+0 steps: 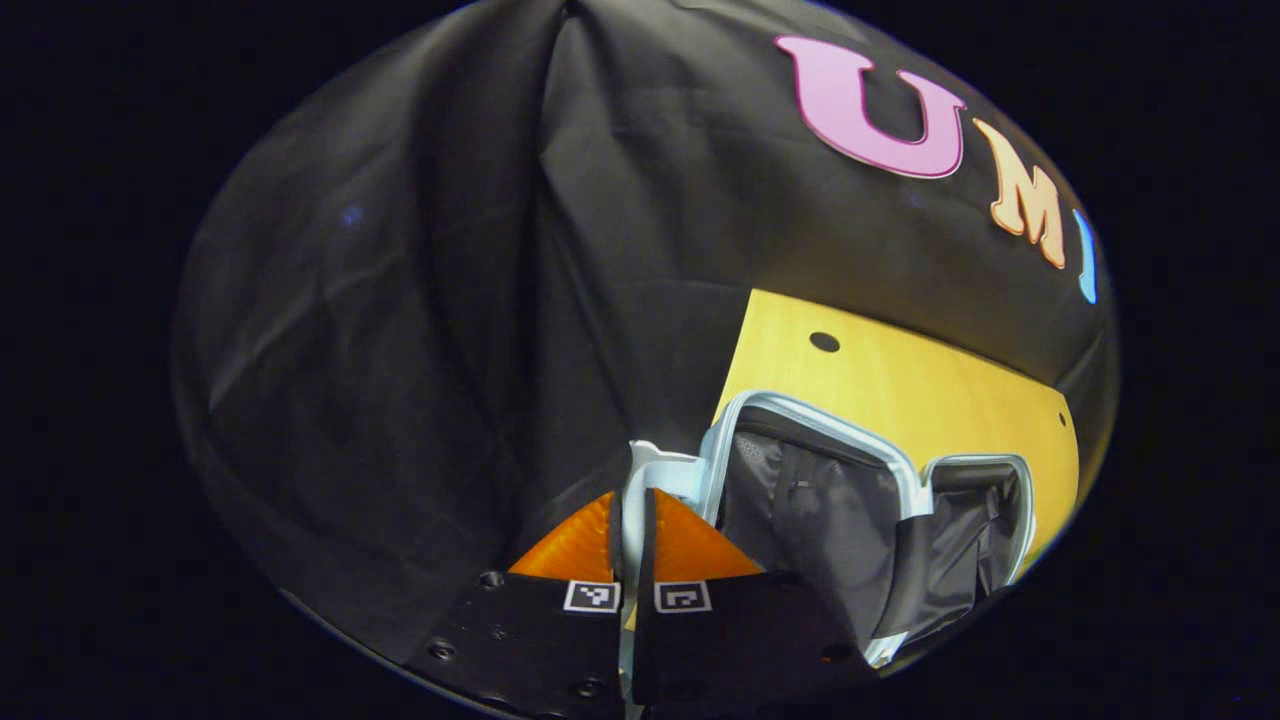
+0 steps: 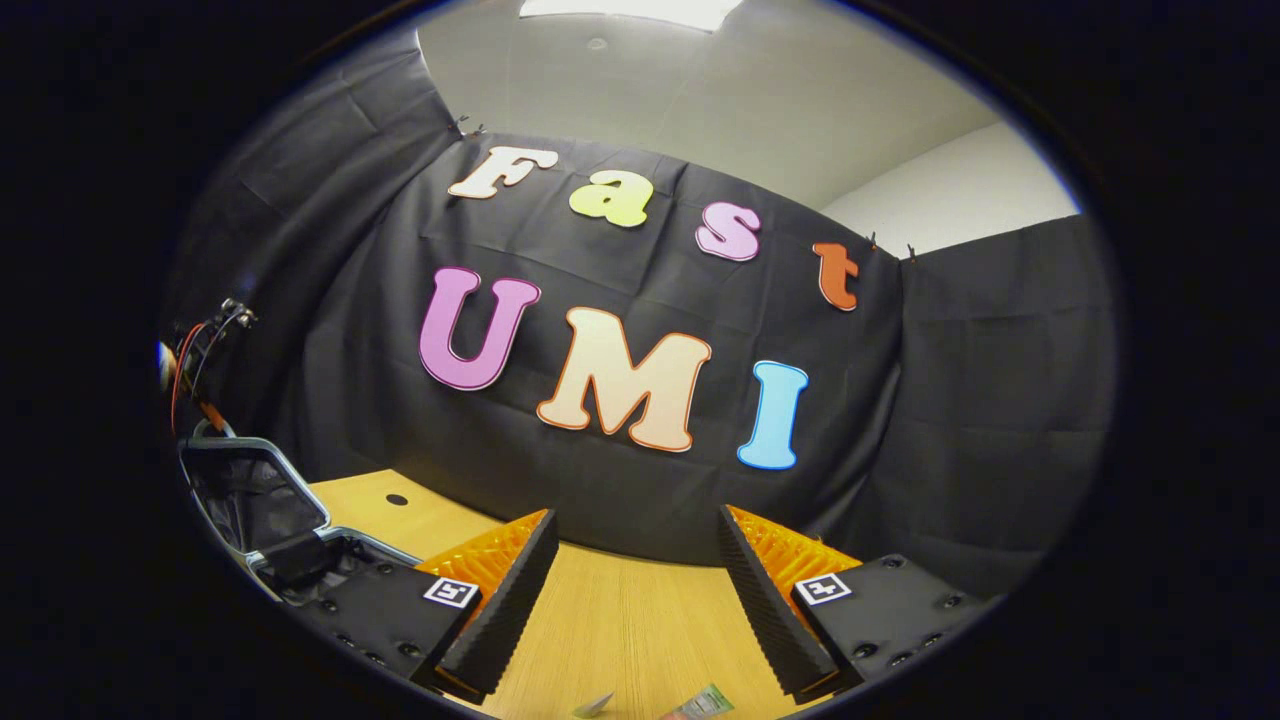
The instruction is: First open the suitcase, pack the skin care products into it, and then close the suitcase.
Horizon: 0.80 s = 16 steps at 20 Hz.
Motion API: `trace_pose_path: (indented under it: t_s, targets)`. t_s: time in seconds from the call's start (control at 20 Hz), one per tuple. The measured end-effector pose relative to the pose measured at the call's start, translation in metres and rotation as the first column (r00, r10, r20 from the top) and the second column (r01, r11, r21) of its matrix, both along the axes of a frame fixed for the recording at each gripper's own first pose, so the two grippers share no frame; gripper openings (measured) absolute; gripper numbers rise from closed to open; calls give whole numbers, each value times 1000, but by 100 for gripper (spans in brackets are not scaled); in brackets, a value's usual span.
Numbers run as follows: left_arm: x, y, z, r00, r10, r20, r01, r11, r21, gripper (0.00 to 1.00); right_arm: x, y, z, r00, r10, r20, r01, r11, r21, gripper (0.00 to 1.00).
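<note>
Already open, the suitcase (image 1: 860, 500) has its lid (image 1: 665, 475) held up by the left gripper (image 1: 630, 540).

Seen from the left gripper view, the jaws stand narrow, pinched on the pale lid edge that rises between them at 6 o'clock, probably to keep the lid from dropping while packing goes on. The dark-lined shell lies on the table (image 1: 900, 380) toward 4 o'clock, nothing visible inside it. In the right gripper view the right gripper (image 2: 635, 590) hangs wide and empty over the wood, likely poised to fetch; the suitcase sits at 8 o'clock, and two small packets (image 2: 700, 705), likely skin care products, peek in at 6 o'clock just below the fingers. I judge opening done and packing barely begun.
</note>
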<state>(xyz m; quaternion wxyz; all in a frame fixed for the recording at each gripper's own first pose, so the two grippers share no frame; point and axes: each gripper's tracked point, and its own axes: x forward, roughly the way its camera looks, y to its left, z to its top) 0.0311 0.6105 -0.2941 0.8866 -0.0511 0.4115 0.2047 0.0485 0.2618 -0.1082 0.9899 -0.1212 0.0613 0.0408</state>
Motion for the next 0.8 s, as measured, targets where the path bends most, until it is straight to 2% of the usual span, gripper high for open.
trace_pose_path:
  t_s: [0.2, 0.3, 0.35, 0.5, 0.6, 0.65, 0.8]
  targets:
    - [-5, 10, -21, 999, 51, 19, -52, 999, 17, 0, 4, -20, 0, 999, -45, -20, 45, 999, -1, 99]
    - [-4, 19, -24, 997, 69, 47, -72, 995, 76, 7, 5, -29, 1, 998, -67, -21, 67, 998, 9, 100]
    - [-4, 24, -21, 995, 67, 69, -74, 992, 105, 19, 6, -35, 1, 997, -80, -20, 80, 997, 5, 100]
    - [4, 16, 2, 989, 54, 136, -73, 987, 142, 45, 8, -42, 5, 997, -82, -12, 82, 997, 8, 100]
    - [17, -2, 23, 976, 50, 210, -86, 983, 163, 72, 9, -49, 13, 997, -80, 11, 80, 997, 16, 98]
    - [20, -14, 34, 967, 41, 251, -85, 982, 168, 77, 9, -54, 17, 996, -81, 21, 81, 996, 23, 98]
    - [24, -53, 94, 933, -10, 360, -65, 979, 195, 85, 13, -65, 18, 998, -64, 24, 63, 997, 54, 98]
